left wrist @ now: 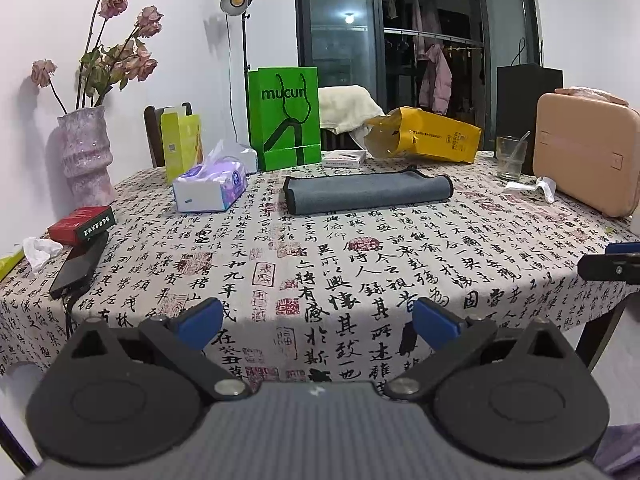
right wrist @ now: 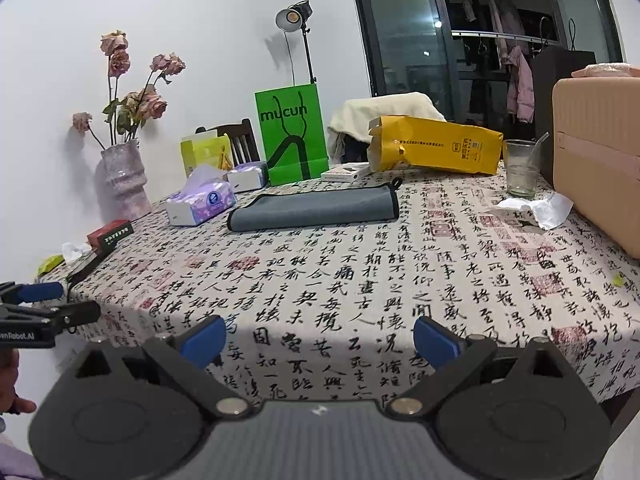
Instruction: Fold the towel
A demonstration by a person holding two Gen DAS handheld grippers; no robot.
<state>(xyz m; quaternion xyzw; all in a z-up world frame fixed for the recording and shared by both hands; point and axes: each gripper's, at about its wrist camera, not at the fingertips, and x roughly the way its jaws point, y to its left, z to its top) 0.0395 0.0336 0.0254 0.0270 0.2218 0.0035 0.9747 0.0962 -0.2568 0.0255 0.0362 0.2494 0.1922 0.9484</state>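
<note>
A grey towel (left wrist: 366, 194) with black edging lies folded into a long narrow strip at the far middle of the table; it also shows in the right wrist view (right wrist: 314, 208). My left gripper (left wrist: 318, 322) is open and empty, held back at the table's near edge, far from the towel. My right gripper (right wrist: 320, 340) is open and empty, also at the near edge. Each gripper shows at the side of the other's view: the right one (left wrist: 612, 260) and the left one (right wrist: 36, 300).
The table (left wrist: 320, 264) has a calligraphy-print cloth. Around the towel stand a tissue pack (left wrist: 210, 186), green bag (left wrist: 284, 118), yellow bag (left wrist: 426, 134), glass (left wrist: 512, 158), pink case (left wrist: 588, 152), vase (left wrist: 86, 156), red box (left wrist: 82, 224) and a phone (left wrist: 78, 264).
</note>
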